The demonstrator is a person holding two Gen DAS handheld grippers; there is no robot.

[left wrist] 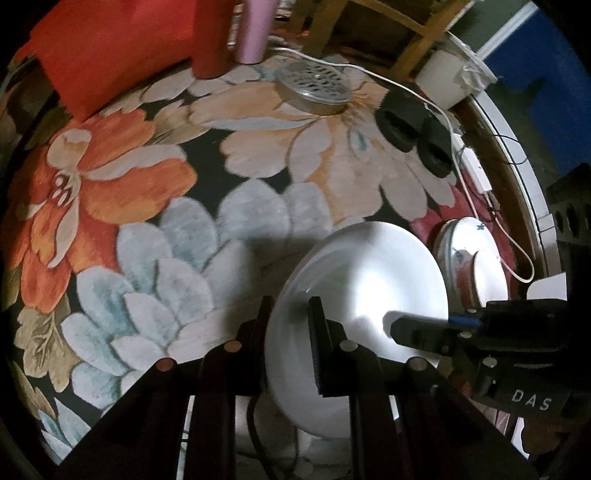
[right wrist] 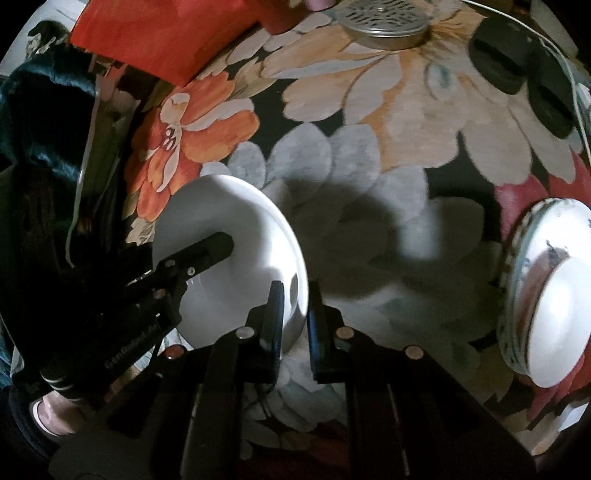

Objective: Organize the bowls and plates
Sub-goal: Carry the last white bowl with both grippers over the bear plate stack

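A plain white plate (left wrist: 369, 277) hangs tilted above the floral rug and casts a shadow on it. My left gripper (left wrist: 291, 310) is shut on one side of its rim. My right gripper (right wrist: 295, 295) is shut on the opposite side of the plate (right wrist: 221, 206). Each gripper also shows in the other's view: the right gripper (left wrist: 399, 325) reaches onto the plate from the right, the left gripper (right wrist: 221, 243) from the left. A white dish with blue and red pattern (left wrist: 472, 258) lies on the rug to the right of the plate, also seen as the patterned dish (right wrist: 546, 295).
On the rug's far side lie a perforated metal lid (left wrist: 314, 86) and a pair of black slippers (left wrist: 413, 129), crossed by a white cable (left wrist: 461, 173). A red cushion (left wrist: 110, 48), a pink cylinder (left wrist: 255, 29), a white bucket (left wrist: 443, 77) and wooden chair legs (left wrist: 406, 48) stand beyond.
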